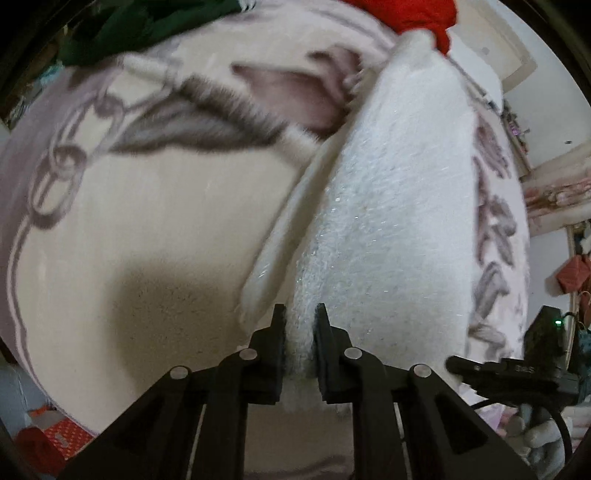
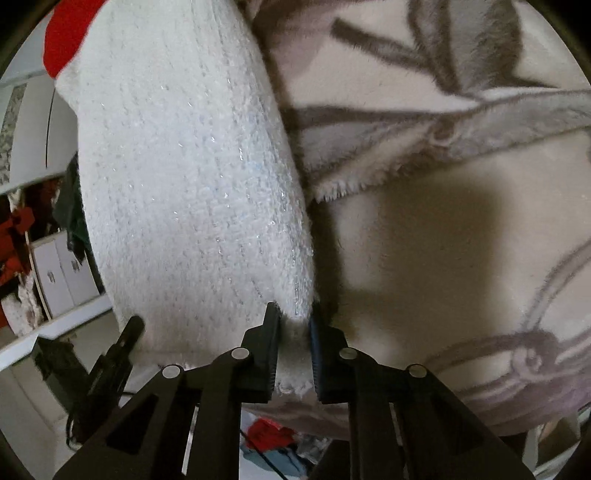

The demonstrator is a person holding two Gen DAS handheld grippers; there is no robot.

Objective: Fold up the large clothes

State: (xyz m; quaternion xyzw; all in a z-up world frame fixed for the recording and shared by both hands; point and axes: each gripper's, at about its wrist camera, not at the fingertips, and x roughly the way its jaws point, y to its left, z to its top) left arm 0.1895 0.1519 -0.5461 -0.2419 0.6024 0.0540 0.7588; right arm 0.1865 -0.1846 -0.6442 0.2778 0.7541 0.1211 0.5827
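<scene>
A soft cream blanket (image 1: 110, 221) with grey-purple leaf and ring patterns covers the bed, and it fills most of both views. A dark green cloth (image 1: 122, 26) lies at its far left edge. A red cloth (image 1: 413, 14) lies at the far end, just past the top of the white fluffy sweater (image 1: 388, 192).

The sweater lies on the blanket in a long folded strip. It has little sparkly threads in it. It runs from the red cloth down to both tools.

The left tool (image 1: 300, 325) is closed on the near edge of the sweater. The white fluff is squeezed between its two black fingers. In the left wrist view the right tool (image 1: 480, 365) shows at the right side, held by a hand in a pale glove (image 1: 539, 439).

In the right wrist view the right tool (image 2: 293, 321) is also closed on the sweater's near edge, at its right corner. White fluff pokes out between its fingers. White shelves (image 2: 48, 273) with boxes stand at the left.
</scene>
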